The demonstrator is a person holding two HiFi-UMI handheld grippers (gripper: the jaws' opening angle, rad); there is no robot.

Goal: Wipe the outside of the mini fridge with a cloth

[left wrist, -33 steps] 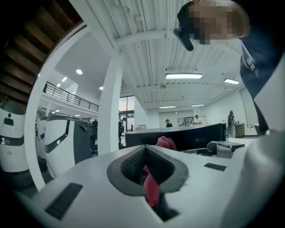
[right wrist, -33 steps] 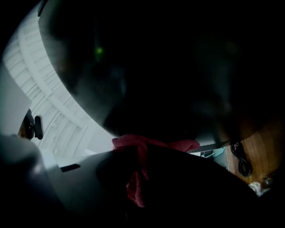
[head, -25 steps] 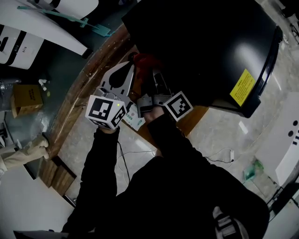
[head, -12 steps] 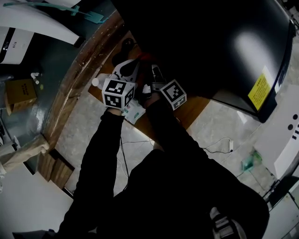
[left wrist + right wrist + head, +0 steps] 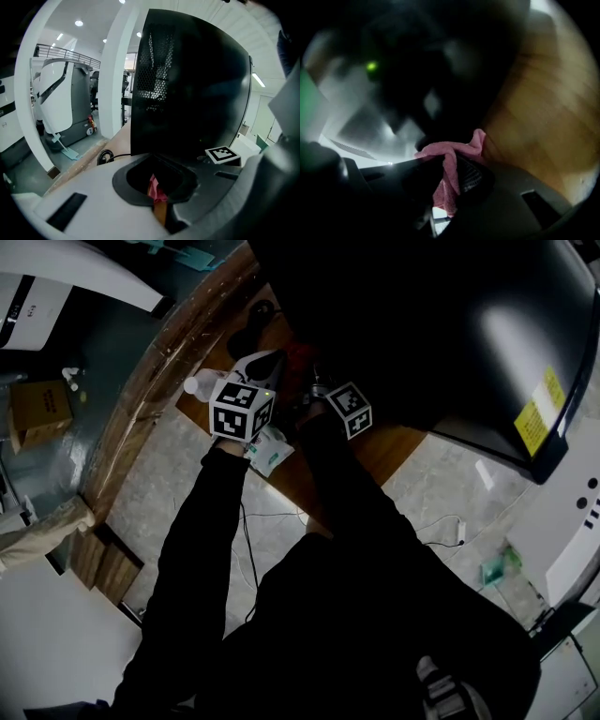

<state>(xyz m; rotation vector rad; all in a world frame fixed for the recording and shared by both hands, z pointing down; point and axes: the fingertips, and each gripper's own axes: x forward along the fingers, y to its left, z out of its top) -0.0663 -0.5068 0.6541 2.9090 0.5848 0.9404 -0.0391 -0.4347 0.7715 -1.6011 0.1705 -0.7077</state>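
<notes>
Only the right gripper view shows the grip: right gripper (image 5: pixel 443 180) is clamped on the pink cloth (image 5: pixel 451 157), above the wooden table (image 5: pixel 534 112). Left gripper (image 5: pixel 158 206) has its jaws together, with cloth peeking just past them. The black fridge (image 5: pixel 197 89) stands right behind.

Support: orange-brown wooden tabletop (image 5: pixel 398 454), grain visible, bare strip in front of black mini fridge (image 5: pixel 450 324). Fridge stands directly on wood and covers a large part of top in view. Black coiled cable (image 5: pixel 259 311) on wood just beside fridge's left side. White plastic bottle (image 5: pixel 195 383) farther left of fridge, near table edge, partly hidden. White-and-green packet (image 5: pixel 272 454) at table edge in front of fridge; print unreadable.
</notes>
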